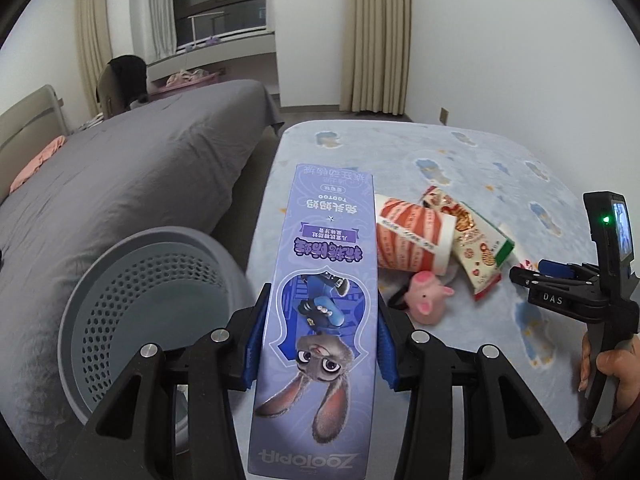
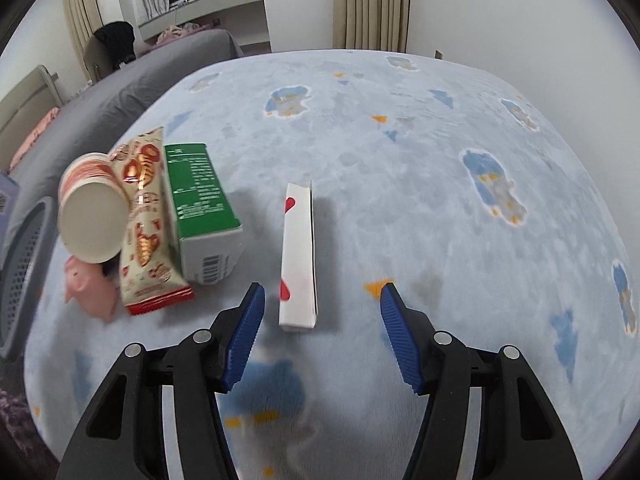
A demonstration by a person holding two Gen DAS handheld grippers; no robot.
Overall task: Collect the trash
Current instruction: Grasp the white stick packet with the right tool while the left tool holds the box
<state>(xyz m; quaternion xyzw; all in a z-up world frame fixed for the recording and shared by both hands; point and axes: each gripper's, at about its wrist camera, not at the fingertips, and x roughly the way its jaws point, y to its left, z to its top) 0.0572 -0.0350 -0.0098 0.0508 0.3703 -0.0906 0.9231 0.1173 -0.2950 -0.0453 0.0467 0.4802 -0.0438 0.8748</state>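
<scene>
The left gripper (image 1: 320, 334) is clamping a long purple box (image 1: 320, 304) near its lower half, so the far end is overhanging; if the grip slackens the box is likely pivoting and missing the grey bin (image 1: 148, 304) sitting just left of the table. The right gripper (image 2: 322, 330) is standing wide, holding nothing, with a slim white box (image 2: 298, 260) lying between its fingers; a careless close risks tipping it. Cup (image 2: 94, 208), snack bag (image 2: 146, 220), green carton (image 2: 200, 208) and pink pig toy (image 2: 90, 286) are crowding the table's left side. The blue patterned cloth (image 2: 400, 168) is covering the table; a grey bed (image 1: 120, 160), curtains and a dark window are lying beyond.
</scene>
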